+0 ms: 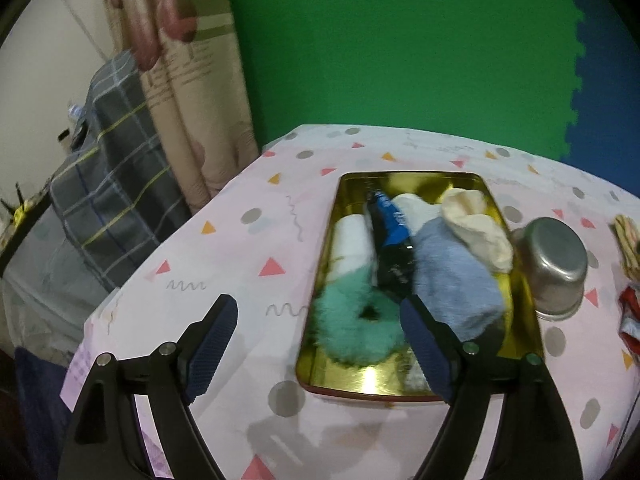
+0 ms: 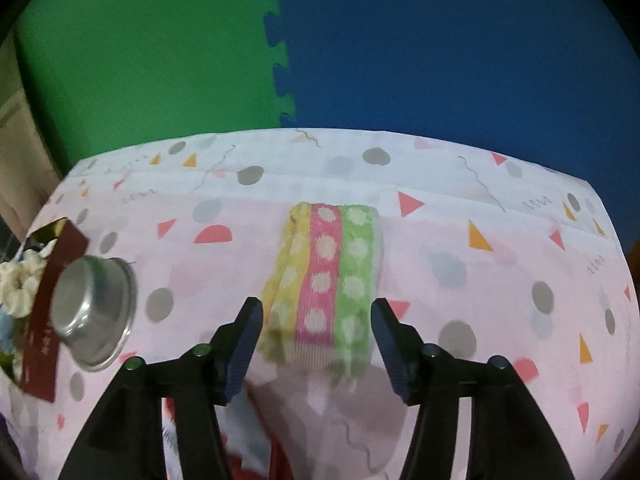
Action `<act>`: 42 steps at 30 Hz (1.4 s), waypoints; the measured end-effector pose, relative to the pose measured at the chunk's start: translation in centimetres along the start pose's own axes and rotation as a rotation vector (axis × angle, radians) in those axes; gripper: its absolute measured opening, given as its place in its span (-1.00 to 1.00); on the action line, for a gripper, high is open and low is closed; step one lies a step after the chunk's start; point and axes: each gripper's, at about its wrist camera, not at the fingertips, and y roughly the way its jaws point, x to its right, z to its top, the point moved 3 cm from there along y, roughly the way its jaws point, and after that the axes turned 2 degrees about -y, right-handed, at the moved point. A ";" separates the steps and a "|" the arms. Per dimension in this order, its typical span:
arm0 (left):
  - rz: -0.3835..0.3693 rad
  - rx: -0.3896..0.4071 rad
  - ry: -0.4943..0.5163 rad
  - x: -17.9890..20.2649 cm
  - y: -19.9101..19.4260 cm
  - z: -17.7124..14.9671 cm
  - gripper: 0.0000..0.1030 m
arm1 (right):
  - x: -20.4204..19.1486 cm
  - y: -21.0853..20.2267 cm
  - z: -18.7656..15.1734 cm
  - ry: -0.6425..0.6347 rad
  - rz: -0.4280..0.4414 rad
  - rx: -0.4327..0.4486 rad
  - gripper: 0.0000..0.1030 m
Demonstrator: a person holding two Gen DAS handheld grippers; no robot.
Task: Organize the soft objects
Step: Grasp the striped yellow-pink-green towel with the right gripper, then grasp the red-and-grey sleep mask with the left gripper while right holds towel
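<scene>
Right claw point(image 2: 317, 322) hangs with its jaws apart over the near end of the striped towel point(image 2: 326, 280), a folded cloth in yellow, pink and green bands with pale dots; the pads stand on either side of the towel but do not press it, so nothing is held. The towel lies lengthwise on the pink patterned tabletop point(image 2: 500, 280), well to the right of the steel bowl point(image 2: 94, 314), which rests upside down just beside the gold tin point(image 1: 516, 312). Left claw point(image 1: 320, 314) is also released and empty, and it hovers at the near left corner of that tin. Inside the tin already lie a teal furry ring point(image 1: 352, 328), a light blue cloth point(image 1: 454, 280), a cream cloth point(image 1: 478, 226), a white roll point(image 1: 352, 246) and a dark blue packet point(image 1: 390, 236). I judge that the step in hand is the pick-up of the striped towel, the sorting being partly done. The next move asks the right claw to go lower, to close on all folded layers near their middle so the towel does not unfold, and then to carry it left over the bowl to the tin, where the free space looks small.
</scene>
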 end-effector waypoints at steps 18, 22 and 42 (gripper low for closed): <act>-0.286 -0.013 0.249 15.0 -3.1 -0.2 0.62 | 1.9 1.8 -1.4 -0.031 0.005 -0.025 -0.30; -0.353 -0.031 0.284 17.9 -3.9 -0.9 0.62 | 3.7 0.1 -3.5 -0.011 -0.019 -0.001 -0.32; -0.604 -0.106 0.425 31.0 -7.2 -5.4 0.63 | 12.2 -6.4 -13.4 0.206 -0.046 0.078 -0.31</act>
